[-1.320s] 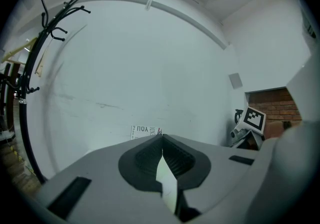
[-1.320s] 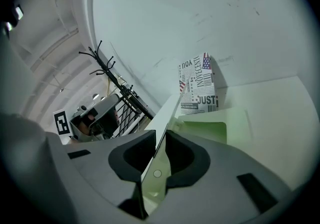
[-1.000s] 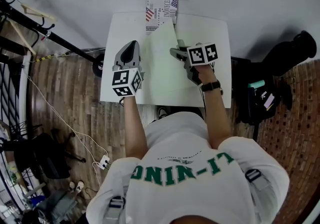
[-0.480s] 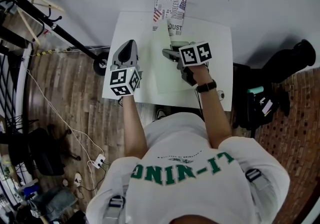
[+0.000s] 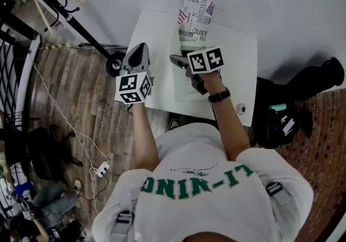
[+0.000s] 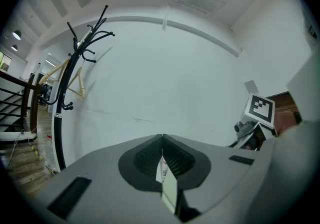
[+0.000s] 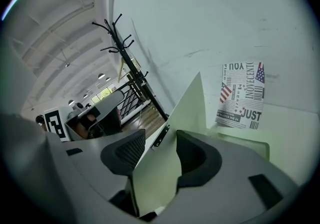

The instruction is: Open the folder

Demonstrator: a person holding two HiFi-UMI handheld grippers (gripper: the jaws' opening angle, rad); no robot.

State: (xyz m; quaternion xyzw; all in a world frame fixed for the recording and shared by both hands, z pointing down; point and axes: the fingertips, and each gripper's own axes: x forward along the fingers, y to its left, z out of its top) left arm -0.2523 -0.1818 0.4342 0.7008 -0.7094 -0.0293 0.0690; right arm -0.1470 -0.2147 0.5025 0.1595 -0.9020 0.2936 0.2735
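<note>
Where the wooden floor fills the left of the head view, a black coat stand slants across the top corner and a power strip lies lower down. Next comes the left gripper, held over the left edge of the white table. Its fingers are closed, with the tips meeting. A narrow pale green sliver with a scrap of print shows in the slit between them, and I cannot tell whether it is pinched there.

Right of that gripper, the pale green folder lies on the table in front of the person, well apart from the left gripper. In the right gripper view its lower leaf lies flat on the table while its cover stands tilted up, with a dark clip strip on its edge.

The right gripper reaches in over the folder. Its fingers stand apart and have just been opening, and the raised cover passes loosely between them. A black watch sits on that wrist.

Beyond the folder, a sheet with newspaper-style print rests at the far edge of the table by the wall. A black bag sits on the floor at the far right.
</note>
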